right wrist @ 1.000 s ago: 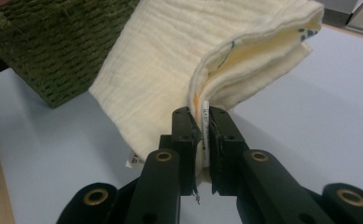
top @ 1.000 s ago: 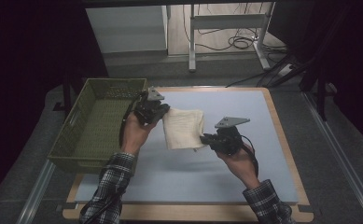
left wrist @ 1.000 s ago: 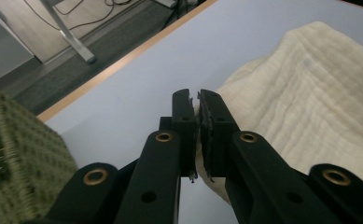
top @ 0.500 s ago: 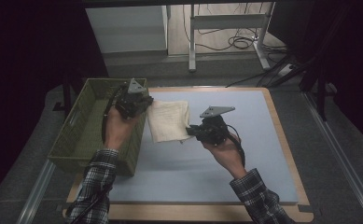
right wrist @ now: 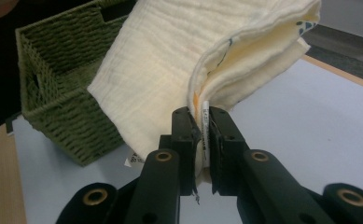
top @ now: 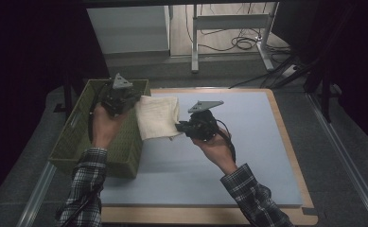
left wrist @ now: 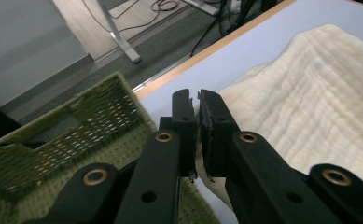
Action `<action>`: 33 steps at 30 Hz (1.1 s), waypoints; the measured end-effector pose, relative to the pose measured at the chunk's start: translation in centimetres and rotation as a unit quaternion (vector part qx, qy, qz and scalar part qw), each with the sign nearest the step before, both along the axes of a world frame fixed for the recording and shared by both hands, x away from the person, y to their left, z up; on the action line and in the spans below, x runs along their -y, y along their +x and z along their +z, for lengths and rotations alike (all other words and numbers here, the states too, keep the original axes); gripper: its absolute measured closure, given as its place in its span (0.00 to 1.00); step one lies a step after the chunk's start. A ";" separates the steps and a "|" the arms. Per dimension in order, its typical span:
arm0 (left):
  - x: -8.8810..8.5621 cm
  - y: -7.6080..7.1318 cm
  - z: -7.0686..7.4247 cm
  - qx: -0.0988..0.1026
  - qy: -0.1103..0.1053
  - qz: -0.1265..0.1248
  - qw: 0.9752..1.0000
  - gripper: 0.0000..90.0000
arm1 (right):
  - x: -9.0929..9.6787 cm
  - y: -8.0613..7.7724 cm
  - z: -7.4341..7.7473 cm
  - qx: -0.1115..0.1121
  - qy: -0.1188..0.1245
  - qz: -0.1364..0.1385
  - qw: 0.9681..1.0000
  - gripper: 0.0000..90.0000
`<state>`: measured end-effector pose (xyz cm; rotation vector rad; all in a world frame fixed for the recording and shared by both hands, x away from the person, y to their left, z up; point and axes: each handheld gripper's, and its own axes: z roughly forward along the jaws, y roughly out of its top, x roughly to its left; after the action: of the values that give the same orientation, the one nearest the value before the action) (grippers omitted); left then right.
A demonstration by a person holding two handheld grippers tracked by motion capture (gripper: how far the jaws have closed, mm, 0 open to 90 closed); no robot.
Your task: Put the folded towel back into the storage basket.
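Note:
A folded cream cloth (top: 157, 117) hangs in the air between my two grippers, above the blue mat beside the green woven basket (top: 77, 137). My left gripper (top: 133, 100) is shut on the cloth's far left corner, right at the basket's rim. My right gripper (top: 179, 126) is shut on its near right corner. In the left gripper view the cloth (left wrist: 305, 112) spreads to the right of the closed jaws (left wrist: 198, 100), with the basket (left wrist: 76, 135) at left. In the right gripper view the jaws (right wrist: 201, 114) pinch the cloth's (right wrist: 184, 60) layered edge, the basket (right wrist: 62, 79) behind it.
The blue mat (top: 248, 151) lies on a wooden board (top: 295, 156). The basket stands at the mat's left edge. Table legs and cables (top: 233, 42) are on the floor beyond the far edge.
Both hands have carried the cloth to the left and upward, from over the mat toward the basket's rim. Both grips on it are unchanged.

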<state>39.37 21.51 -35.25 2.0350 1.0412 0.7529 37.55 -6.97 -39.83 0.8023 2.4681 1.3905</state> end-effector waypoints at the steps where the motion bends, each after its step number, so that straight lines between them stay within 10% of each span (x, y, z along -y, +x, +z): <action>1: -0.3 0.0 0.1 0.001 -0.001 0.002 1.000 0.95 | -0.7 0.1 0.2 0.000 0.003 0.004 1.000 0.91; 33: -10.4 -2.6 -1.6 -0.013 0.005 0.097 0.995 0.95 | -12.9 -0.5 -1.1 -0.007 -0.006 0.062 0.998 0.90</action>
<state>36.81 31.90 -36.81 1.9763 1.2644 0.8341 37.07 5.94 -40.93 0.6690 2.5738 1.4137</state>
